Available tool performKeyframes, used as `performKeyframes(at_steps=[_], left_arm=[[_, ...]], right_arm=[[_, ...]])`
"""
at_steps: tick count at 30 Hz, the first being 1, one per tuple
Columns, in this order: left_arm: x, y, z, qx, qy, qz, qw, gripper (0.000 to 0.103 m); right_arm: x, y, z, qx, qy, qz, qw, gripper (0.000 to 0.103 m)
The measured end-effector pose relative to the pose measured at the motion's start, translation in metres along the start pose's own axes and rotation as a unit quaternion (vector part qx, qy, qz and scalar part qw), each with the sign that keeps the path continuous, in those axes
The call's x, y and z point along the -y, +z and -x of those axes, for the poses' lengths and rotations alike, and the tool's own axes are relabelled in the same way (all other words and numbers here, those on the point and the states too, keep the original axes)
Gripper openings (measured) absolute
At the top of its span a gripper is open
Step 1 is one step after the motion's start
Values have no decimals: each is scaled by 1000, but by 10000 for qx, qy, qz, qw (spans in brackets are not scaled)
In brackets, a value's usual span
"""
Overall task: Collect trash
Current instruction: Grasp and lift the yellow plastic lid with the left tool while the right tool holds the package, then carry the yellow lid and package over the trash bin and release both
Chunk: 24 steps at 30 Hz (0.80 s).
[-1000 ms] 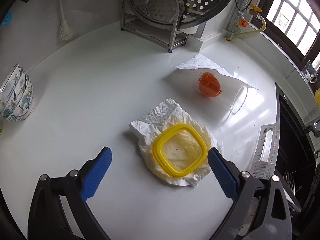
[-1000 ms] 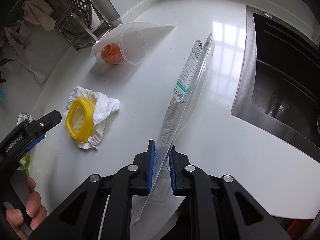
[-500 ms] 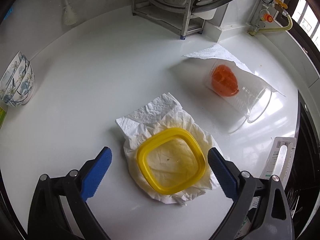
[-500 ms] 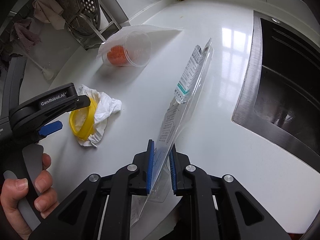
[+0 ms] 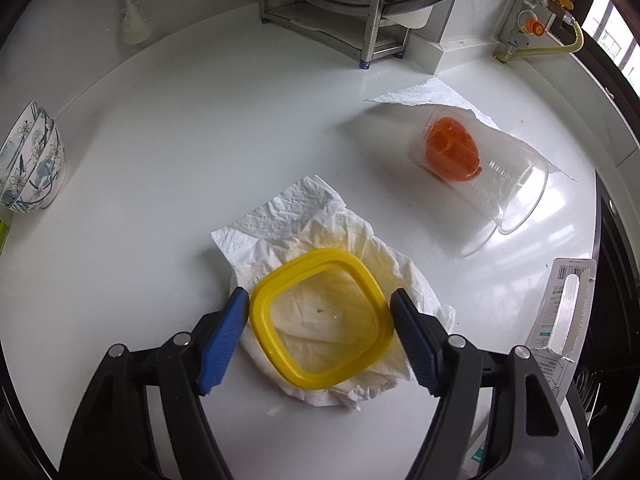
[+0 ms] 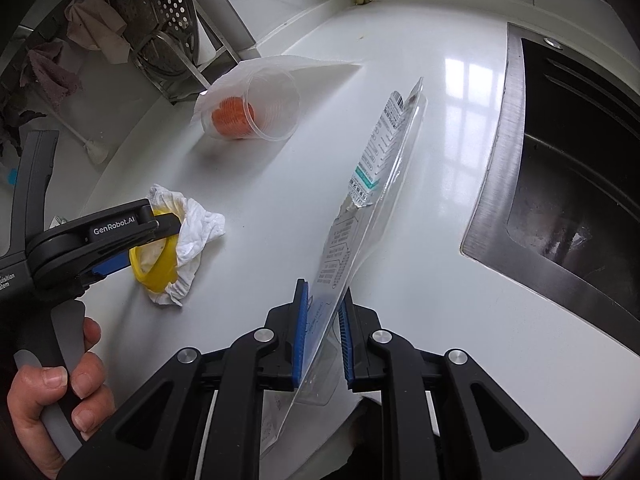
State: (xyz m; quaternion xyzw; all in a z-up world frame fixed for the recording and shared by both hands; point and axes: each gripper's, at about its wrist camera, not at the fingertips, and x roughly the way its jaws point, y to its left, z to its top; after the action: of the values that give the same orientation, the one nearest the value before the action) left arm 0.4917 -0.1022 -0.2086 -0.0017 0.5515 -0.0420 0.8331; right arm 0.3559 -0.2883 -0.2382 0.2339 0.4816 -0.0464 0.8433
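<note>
A square yellow lid (image 5: 320, 316) lies on a crumpled, stained paper towel (image 5: 288, 216) on the white counter. My left gripper (image 5: 318, 300) straddles the lid and its jaws are closing, the blue pads (image 5: 228, 328) right at the lid's two sides. In the right wrist view the left gripper (image 6: 132, 240) hides part of the lid (image 6: 160, 272). My right gripper (image 6: 323, 312) is shut on an empty clear blister pack (image 6: 372, 184), held up at a slant; that pack (image 5: 560, 312) shows at the right edge. A clear cup (image 5: 480, 168) lies on its side with something orange in it.
A second paper towel (image 5: 420, 92) lies under the cup. Stacked flowered bowls (image 5: 32, 160) stand far left. A steel rack (image 5: 360, 20) and a white brush (image 5: 134, 28) are at the back. The sink (image 6: 560, 160) opens on the right. A hand (image 6: 52, 384) grips the left handle.
My left gripper came down closer over the yellow lid and its jaws narrowed until the pads reached the lid's sides. The right gripper kept still with the blister pack.
</note>
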Motion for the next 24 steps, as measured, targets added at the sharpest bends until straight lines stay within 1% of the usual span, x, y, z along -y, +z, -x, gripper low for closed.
performKeyframes(at_steps=[6, 12, 15, 18, 21, 24], left_arm=[[-12, 4, 27, 284, -95, -109, 9995, 71], [-22, 2, 59, 624, 38, -420, 9972, 71], [-25, -5, 73, 761, 92, -578, 9954, 71], [-26, -14, 87, 887, 69, -708, 9935, 71], [-27, -25, 103, 1028, -24, -827, 9913, 71], [-25, -41, 119, 1172, -119, -976, 9882, 71]], right_arm=[[-3, 3, 1, 11, 40, 7, 10000, 15], [-7, 7, 17, 175, 147, 20, 9997, 14], [-8, 7, 29, 243, 199, -33, 9995, 14], [-7, 3, 45, 347, 216, -44, 9992, 14], [-6, -6, 66, 488, 255, -60, 9985, 14], [-4, -22, 89, 603, 175, -68, 9980, 14]])
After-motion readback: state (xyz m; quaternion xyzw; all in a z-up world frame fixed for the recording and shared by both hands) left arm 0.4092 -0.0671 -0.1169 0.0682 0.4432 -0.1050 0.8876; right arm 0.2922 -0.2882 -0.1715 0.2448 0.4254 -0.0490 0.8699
